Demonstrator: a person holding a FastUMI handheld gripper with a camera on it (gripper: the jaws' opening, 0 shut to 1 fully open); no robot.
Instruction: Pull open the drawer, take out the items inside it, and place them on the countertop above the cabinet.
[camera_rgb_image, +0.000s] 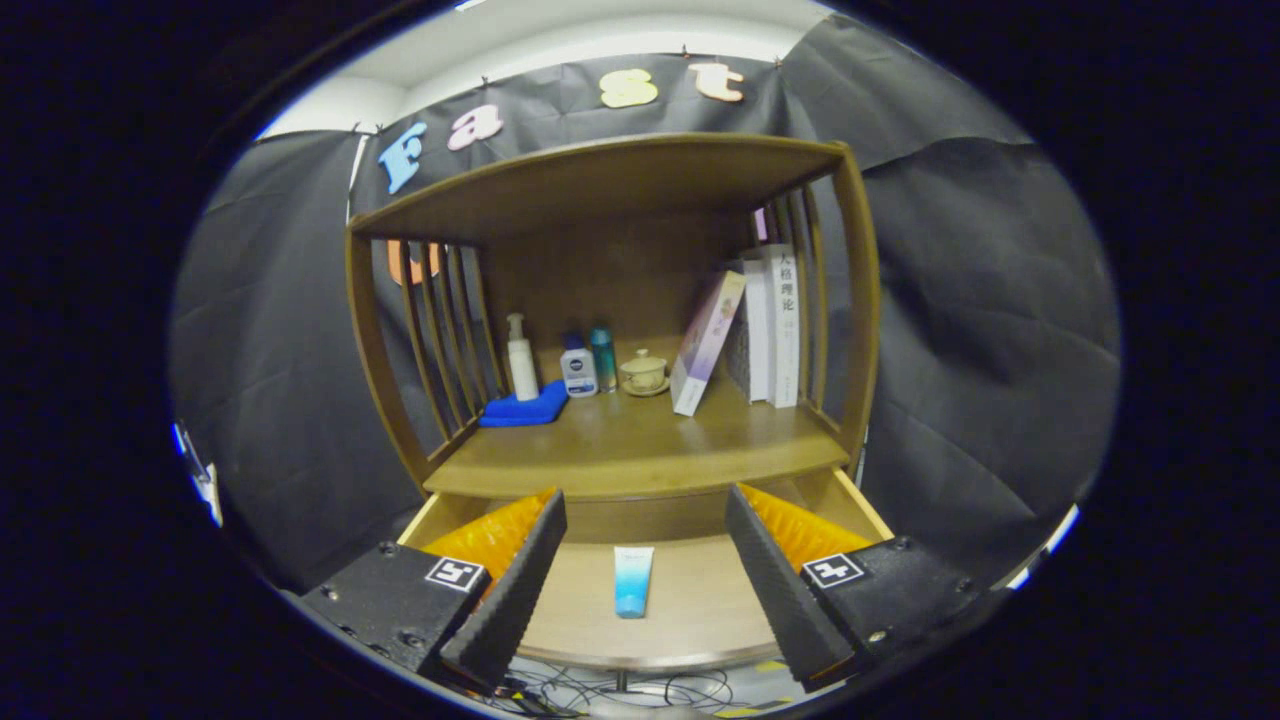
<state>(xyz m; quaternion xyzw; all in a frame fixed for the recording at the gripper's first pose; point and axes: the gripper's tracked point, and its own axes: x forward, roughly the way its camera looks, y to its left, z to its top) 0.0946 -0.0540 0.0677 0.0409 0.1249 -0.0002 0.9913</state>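
one tube (632, 581) lies flat in the open drawer (700, 620), between our fingers; gripper (640, 590) spread wide, holding nothing; we should lower straight over its middle, pinch across the width, then lift to the countertop (640, 450).

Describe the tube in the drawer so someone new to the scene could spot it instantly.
Start at the wooden cabinet and drop below its countertop to the open drawer. On the drawer's bare floor lies a small tube, lengthwise, between the fingers of the open gripper. It fades from white to blue and lies flat and alone, unlike the upright bottles on the countertop.
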